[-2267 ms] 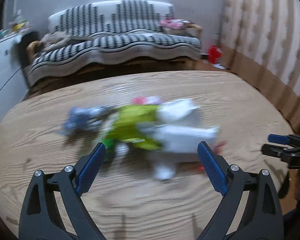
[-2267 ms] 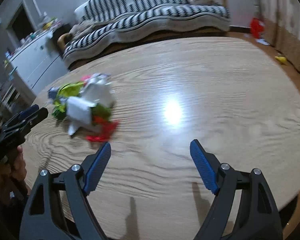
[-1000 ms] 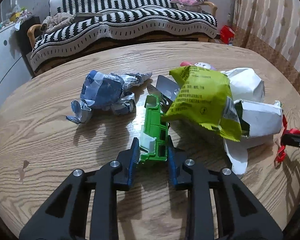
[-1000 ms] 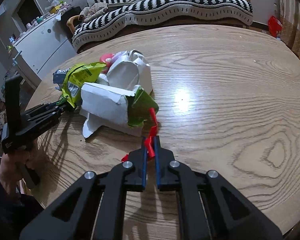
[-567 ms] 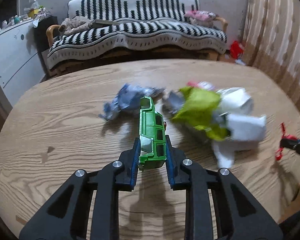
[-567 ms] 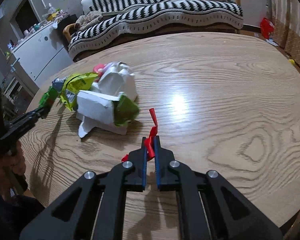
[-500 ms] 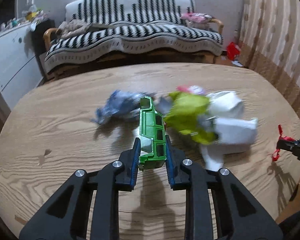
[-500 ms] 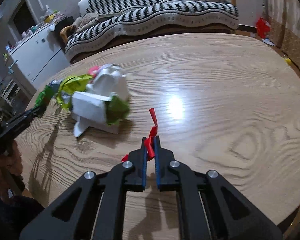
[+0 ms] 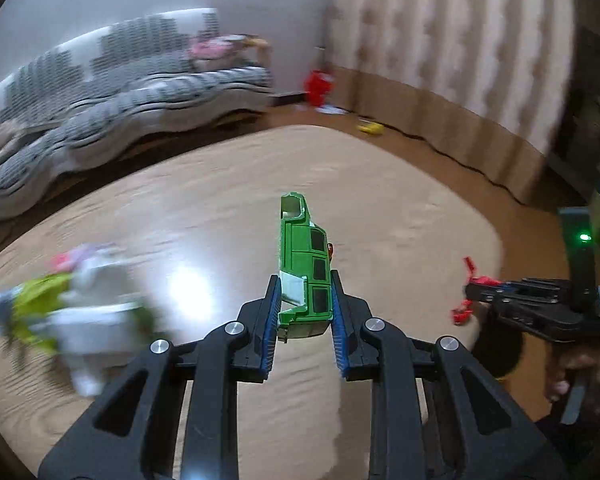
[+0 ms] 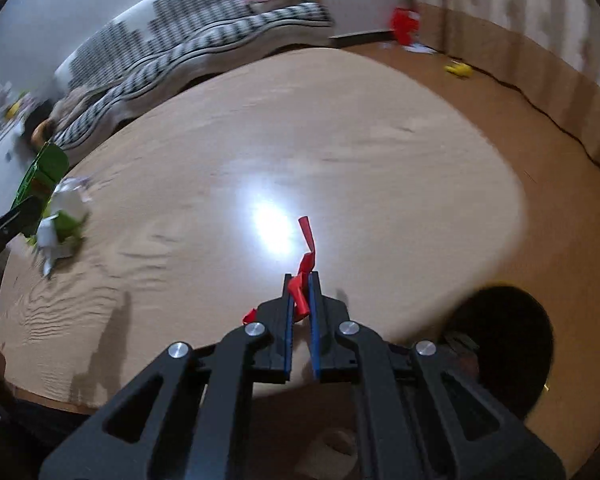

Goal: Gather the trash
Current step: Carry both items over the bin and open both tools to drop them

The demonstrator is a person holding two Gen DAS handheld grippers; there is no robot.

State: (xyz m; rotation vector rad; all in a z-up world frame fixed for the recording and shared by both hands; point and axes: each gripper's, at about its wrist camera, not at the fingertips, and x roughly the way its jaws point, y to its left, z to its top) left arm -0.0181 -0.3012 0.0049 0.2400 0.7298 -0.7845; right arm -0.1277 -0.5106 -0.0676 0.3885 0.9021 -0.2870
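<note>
Left wrist: left gripper (image 9: 305, 308) clamps green carton (image 9: 305, 276); right gripper (image 10: 301, 300) pinches red wrapper strip (image 10: 306, 264), bin (image 10: 500, 344) at 4 o'clock.

1. Our left claw (image 9: 305, 304) is clamped on a green carton (image 9: 304, 264), which sticks out forward between its blue pads (image 9: 271, 320).
2. Our right claw (image 10: 300, 300) pinches a red scrap (image 10: 305, 270); its jaws are nearly together.
3. Both claws are raised above the counter (image 10: 300, 152).
</note>
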